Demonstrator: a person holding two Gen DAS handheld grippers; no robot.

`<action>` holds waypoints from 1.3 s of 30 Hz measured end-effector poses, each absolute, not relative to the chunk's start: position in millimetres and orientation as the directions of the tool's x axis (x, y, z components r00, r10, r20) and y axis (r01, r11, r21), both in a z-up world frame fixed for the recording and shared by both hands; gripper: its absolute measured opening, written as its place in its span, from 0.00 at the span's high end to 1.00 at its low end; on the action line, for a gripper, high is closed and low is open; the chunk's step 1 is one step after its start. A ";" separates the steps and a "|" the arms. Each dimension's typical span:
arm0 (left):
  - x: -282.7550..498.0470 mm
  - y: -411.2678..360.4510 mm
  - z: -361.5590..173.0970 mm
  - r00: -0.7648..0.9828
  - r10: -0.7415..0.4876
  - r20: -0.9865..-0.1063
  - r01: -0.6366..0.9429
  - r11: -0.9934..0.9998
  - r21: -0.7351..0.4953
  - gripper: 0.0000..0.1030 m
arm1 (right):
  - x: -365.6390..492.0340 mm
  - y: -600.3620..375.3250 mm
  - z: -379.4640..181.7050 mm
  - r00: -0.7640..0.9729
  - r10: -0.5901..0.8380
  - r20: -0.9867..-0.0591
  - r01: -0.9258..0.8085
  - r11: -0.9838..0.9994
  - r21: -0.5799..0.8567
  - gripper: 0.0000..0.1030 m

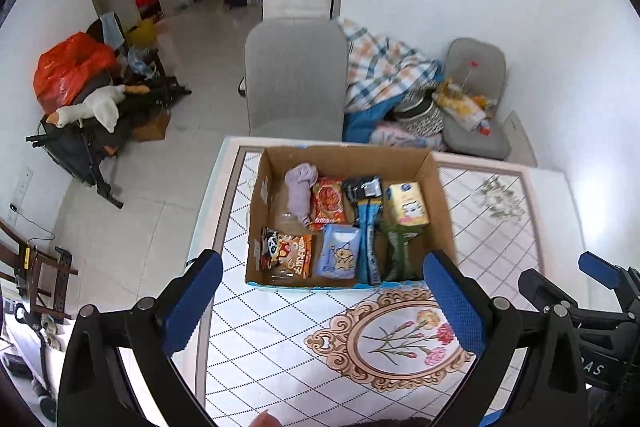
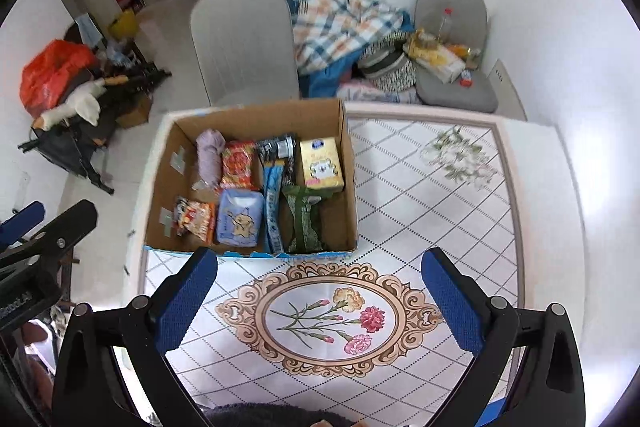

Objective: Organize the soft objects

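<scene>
The print on the packets [image 1: 328,205] inside the cardboard box [image 1: 442,195] is too small to read. The left tongs' blue pad [image 1: 454,301] covers the box's near right corner. In the right wrist view the other tongs [image 2: 24,227] are cut off by the left edge. A dark fuzzy thing [image 2: 256,415] at the bottom edge cannot be identified.

Bright, even daylight fills both wrist views. The white wall [image 1: 568,75] on the right blows out into glare, and detail washes away there. Shadows are soft and faint under the open brown cardboard box [image 2: 160,187]. Fisheye bending is strong: the patterned white tabletop [image 2: 460,219] curves, and black vignette closes every corner. The centre is fairly sharp in the left view; the right view shows slight smear on the box contents. The far doorway looks hazy.
</scene>
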State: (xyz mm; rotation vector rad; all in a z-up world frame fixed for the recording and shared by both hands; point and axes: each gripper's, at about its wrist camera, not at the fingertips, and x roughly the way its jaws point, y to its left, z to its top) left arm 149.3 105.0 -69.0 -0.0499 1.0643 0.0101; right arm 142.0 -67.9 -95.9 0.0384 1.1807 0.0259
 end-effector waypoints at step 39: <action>81.3 102.5 -2.6 0.522 0.047 -0.852 -0.078 0.997 0.007 0.00 | 61.5 -75.3 15.9 0.518 0.003 -0.856 0.006 1.000 0.007 0.00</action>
